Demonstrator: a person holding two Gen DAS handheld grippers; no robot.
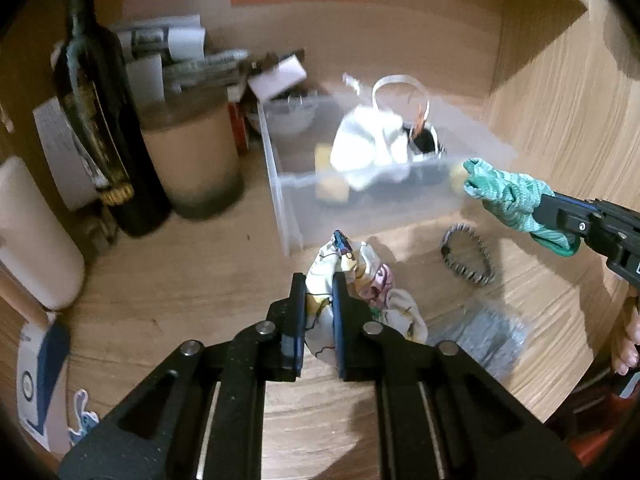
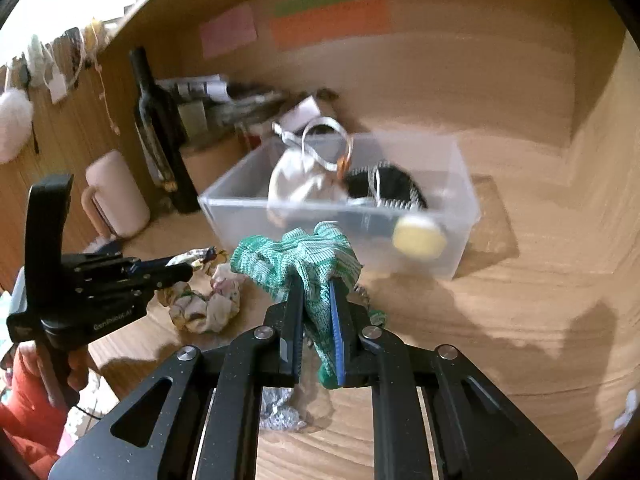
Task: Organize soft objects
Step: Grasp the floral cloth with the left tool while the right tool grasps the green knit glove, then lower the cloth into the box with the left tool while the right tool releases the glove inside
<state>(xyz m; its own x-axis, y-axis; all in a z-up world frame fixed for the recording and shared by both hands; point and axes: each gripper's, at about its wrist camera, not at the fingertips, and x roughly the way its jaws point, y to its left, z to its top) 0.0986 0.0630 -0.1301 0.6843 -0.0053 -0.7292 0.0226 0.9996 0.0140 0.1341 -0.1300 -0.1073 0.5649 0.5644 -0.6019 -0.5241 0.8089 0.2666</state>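
Observation:
My left gripper (image 1: 318, 284) is shut on a cream patterned cloth (image 1: 360, 280) just above the wooden desk, in front of the clear plastic bin (image 1: 280, 184). It also shows in the right wrist view (image 2: 188, 270) with the cloth (image 2: 208, 304). My right gripper (image 2: 314, 292) is shut on a green-and-white cloth (image 2: 296, 256) and holds it in the air near the bin's (image 2: 460, 208) front wall. In the left wrist view it (image 1: 536, 208) holds the green cloth (image 1: 504, 192) at the bin's right end. The bin holds a white cloth (image 1: 368, 144), a dark item (image 2: 384, 188) and a yellow sponge (image 2: 418, 236).
A zebra-striped band (image 1: 468, 256) and a grey knitted piece (image 1: 484, 336) lie on the desk right of my left gripper. A dark bottle (image 1: 104, 128), a round canister (image 1: 192, 152) and a pink jug (image 2: 116, 196) stand at the left. Papers and boxes (image 1: 180, 48) crowd the back.

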